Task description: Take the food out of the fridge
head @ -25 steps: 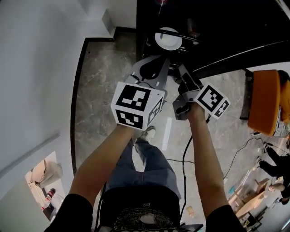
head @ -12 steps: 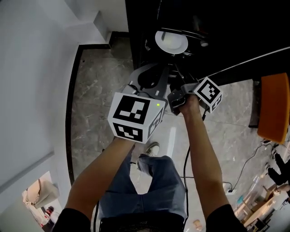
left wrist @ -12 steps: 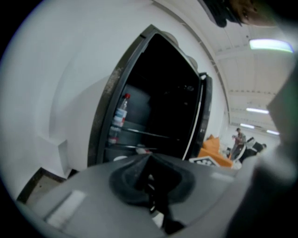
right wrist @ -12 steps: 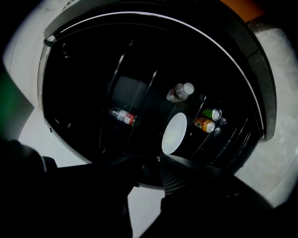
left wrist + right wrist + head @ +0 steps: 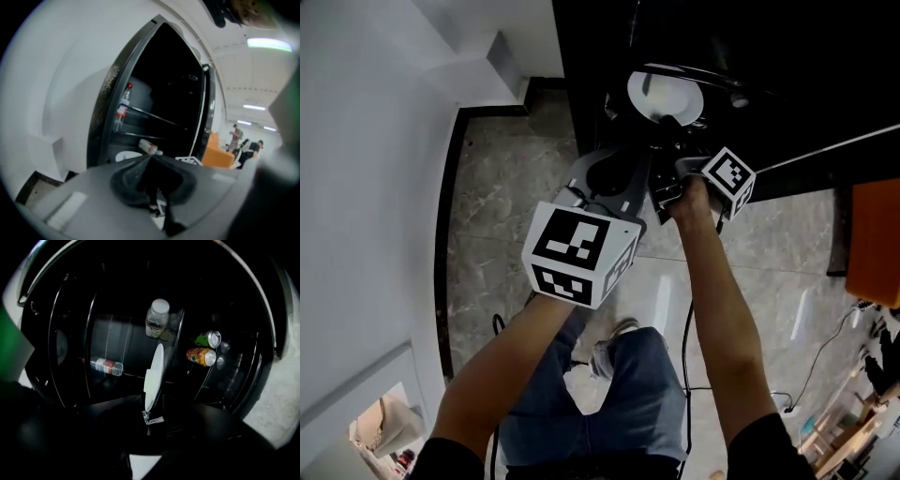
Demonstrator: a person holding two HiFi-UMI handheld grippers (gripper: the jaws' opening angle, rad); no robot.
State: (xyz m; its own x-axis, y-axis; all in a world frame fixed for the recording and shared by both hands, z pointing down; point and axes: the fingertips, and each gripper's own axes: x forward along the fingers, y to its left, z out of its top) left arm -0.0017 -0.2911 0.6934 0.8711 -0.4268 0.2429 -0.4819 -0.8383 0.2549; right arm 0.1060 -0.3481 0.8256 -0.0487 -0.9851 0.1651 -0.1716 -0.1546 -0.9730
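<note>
The black fridge [image 5: 609, 56] stands open ahead. A white plate [image 5: 666, 94] lies on a low shelf; whether food lies on it is hidden. My right gripper [image 5: 667, 155] reaches in at the plate's near rim. In the right gripper view, which is rolled, the plate [image 5: 153, 373] shows edge-on in line with my right gripper [image 5: 147, 427]. Its jaws are opening and no pad presses on the rim. A water bottle [image 5: 157, 317], a lying bottle [image 5: 107, 365] and two cans [image 5: 202, 356] sit behind. My left gripper [image 5: 614, 173] hangs just outside the fridge, grey jaws together, empty.
The fridge door [image 5: 206, 117] stands swung out to the right. A white wall [image 5: 375, 141] runs along the left with a dark skirting. An orange chair [image 5: 874, 244] is at the right, people [image 5: 236, 136] stand far off, and a cable [image 5: 806, 366] lies on the floor.
Both grippers have sunk and gone in toward the fridge. The right gripper has rolled and now sits at the plate's rim. The plate looks nearer in the head view.
</note>
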